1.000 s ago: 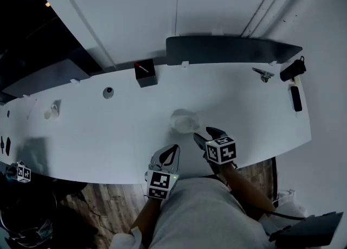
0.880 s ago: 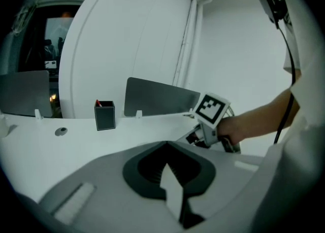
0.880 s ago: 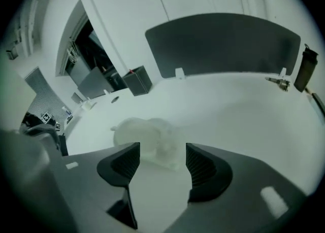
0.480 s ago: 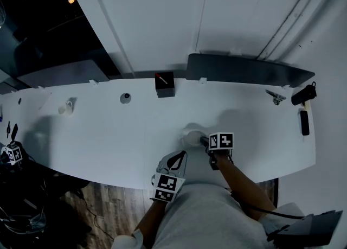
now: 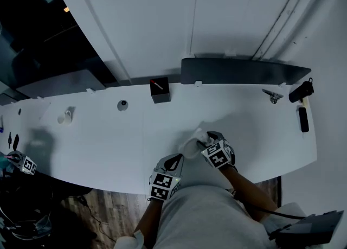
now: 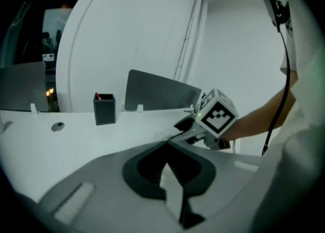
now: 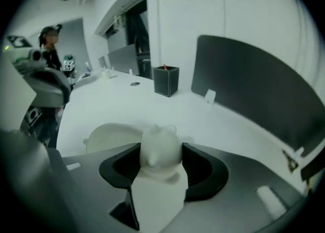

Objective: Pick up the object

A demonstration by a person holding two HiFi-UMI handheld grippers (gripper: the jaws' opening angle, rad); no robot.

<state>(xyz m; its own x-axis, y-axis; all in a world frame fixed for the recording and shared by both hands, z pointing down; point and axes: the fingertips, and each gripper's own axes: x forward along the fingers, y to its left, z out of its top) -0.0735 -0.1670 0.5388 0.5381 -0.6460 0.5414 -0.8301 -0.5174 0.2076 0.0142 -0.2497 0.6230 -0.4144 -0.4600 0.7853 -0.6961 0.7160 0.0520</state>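
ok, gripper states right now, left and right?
Left gripper: shut, nothing in it.
Right gripper: jaws closing on the white figurine between them.

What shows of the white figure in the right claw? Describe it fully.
The small white bear-shaped figure, matte like plastic, has a rounded head with two ears over a blockier body. It sits between the right claw's closing jaws, both pads pressing its sides, above the white table, a pale round dish behind it.
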